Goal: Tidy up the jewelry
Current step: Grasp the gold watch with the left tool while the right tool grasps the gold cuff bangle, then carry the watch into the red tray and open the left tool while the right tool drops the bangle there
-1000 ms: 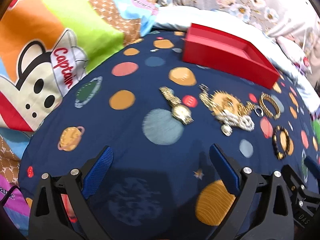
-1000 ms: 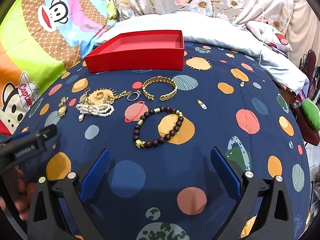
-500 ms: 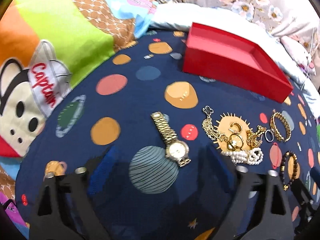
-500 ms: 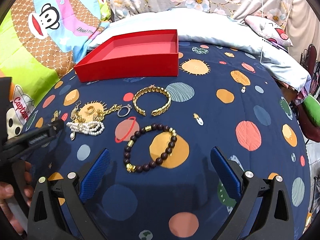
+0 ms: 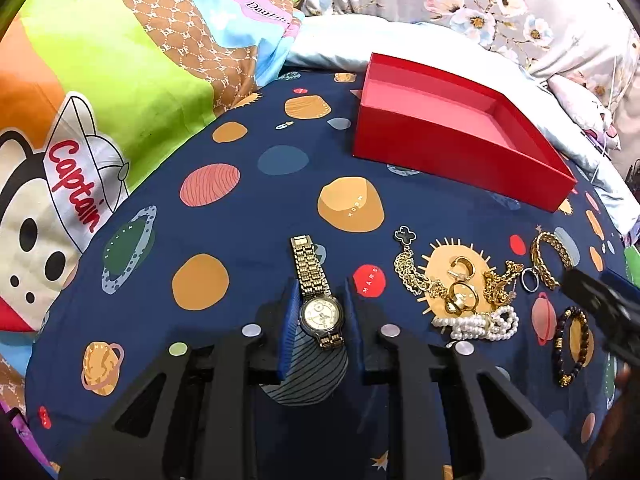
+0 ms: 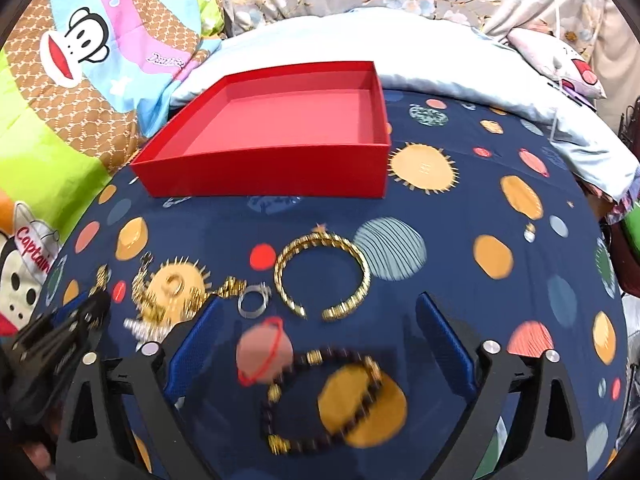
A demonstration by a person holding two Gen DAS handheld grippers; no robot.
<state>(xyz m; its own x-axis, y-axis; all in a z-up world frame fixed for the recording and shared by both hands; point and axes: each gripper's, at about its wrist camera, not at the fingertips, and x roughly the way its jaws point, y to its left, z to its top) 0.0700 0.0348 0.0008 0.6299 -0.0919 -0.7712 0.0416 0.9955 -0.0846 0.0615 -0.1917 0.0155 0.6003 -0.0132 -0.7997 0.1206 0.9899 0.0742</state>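
A gold watch (image 5: 318,300) lies on the navy planet-print bedspread (image 5: 224,216). My left gripper (image 5: 320,312) has closed in on the watch face, blue pads touching both sides. To its right lie a gold chain and earrings (image 5: 452,276), a pearl strand (image 5: 480,322), a silver ring (image 5: 529,280), a gold cuff (image 5: 550,258) and a dark bead bracelet (image 5: 570,344). My right gripper (image 6: 320,344) is open above the bead bracelet (image 6: 324,400), with the gold cuff (image 6: 324,276) and ring (image 6: 254,302) just ahead. An empty red box (image 6: 276,168) stands behind.
Cartoon-print pillows (image 5: 100,80) rise at the left. A pale blue quilt (image 6: 460,68) and floral fabric (image 5: 480,12) lie behind the box. The bed edge drops off at the right (image 6: 616,248).
My left gripper moved forward and down onto the watch and closed from wide open onto it. My right gripper moved forward over the bead bracelet, toward the cuff.
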